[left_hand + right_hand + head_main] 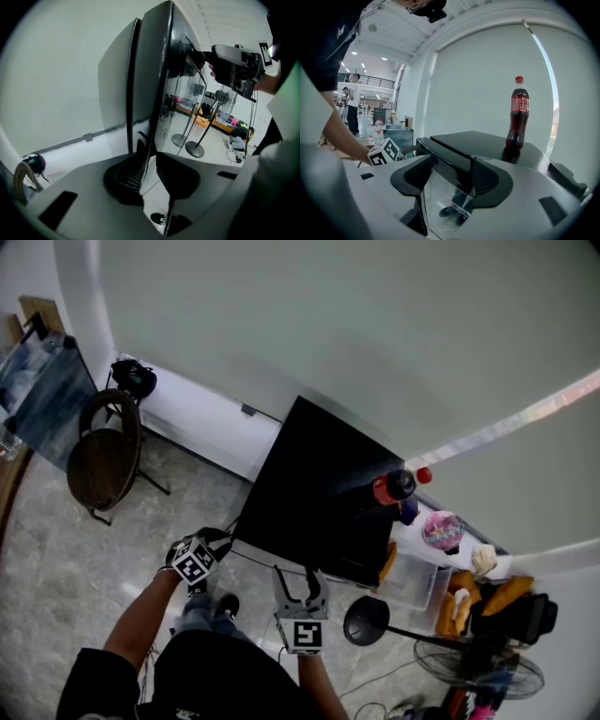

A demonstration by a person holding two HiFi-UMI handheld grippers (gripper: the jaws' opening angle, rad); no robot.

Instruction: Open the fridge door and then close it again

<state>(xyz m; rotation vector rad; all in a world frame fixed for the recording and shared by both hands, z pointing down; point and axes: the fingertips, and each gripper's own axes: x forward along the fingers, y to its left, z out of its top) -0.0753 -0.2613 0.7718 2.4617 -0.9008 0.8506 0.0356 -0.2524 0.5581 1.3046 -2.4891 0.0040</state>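
A black fridge (pixel 319 484) stands against the white wall, with a cola bottle (pixel 398 486) on its top. My left gripper (pixel 223 540) is at the left front corner. In the left gripper view it (pixel 149 161) is shut on the thin side edge of the glossy fridge door (pixel 157 93). My right gripper (pixel 300 574) reaches the door's upper front edge. In the right gripper view it (pixel 450 174) is open and straddles the door's top edge (pixel 450 157), with the bottle (pixel 518 117) behind. Whether the door is slightly ajar I cannot tell.
A round wicker chair (pixel 105 451) stands to the left, beside a framed panel (pixel 37 395). A round stand base (pixel 366 620), a clear plastic box (pixel 412 582), a floor fan (pixel 478 671) and several small items crowd the floor to the fridge's right.
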